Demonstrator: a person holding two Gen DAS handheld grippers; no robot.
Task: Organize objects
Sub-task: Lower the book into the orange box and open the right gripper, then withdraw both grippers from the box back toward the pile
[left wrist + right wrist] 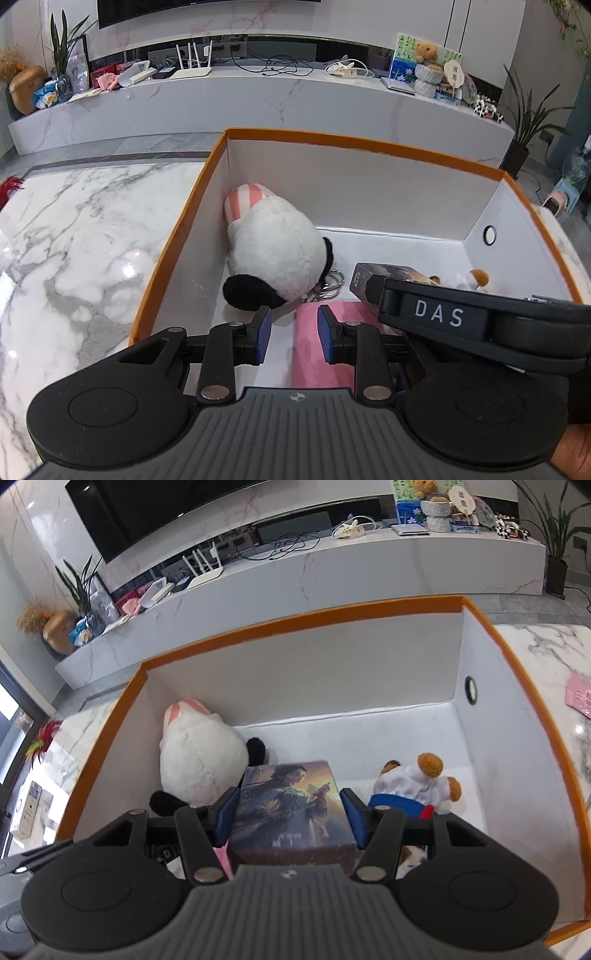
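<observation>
An orange-rimmed white box (pixel 177 236) (pixel 110 716) stands on a marble table. Inside lie a white plush with black ears and a pink striped part (pixel 273 251) (pixel 199 764), a small bear in white clothes (pixel 413 786), a pink flat item (pixel 317 339) and an illustrated picture box (pixel 291 805) (pixel 373 277). My left gripper (pixel 294 334) is open and empty over the box, above the pink item. My right gripper (pixel 290 810) straddles the picture box, its blue pads at both sides; a small gap shows on the right. Its housing (pixel 480 325) shows in the left wrist view.
Marble table top (pixel 74 240) lies left of the box, with a pink packet (pixel 580 698) on it to the right. A metal key ring (pixel 330 284) lies by the plush. A long marble TV console (pixel 258 99) with clutter runs behind. Red feathers (pixel 11 184) lie at the table's left edge.
</observation>
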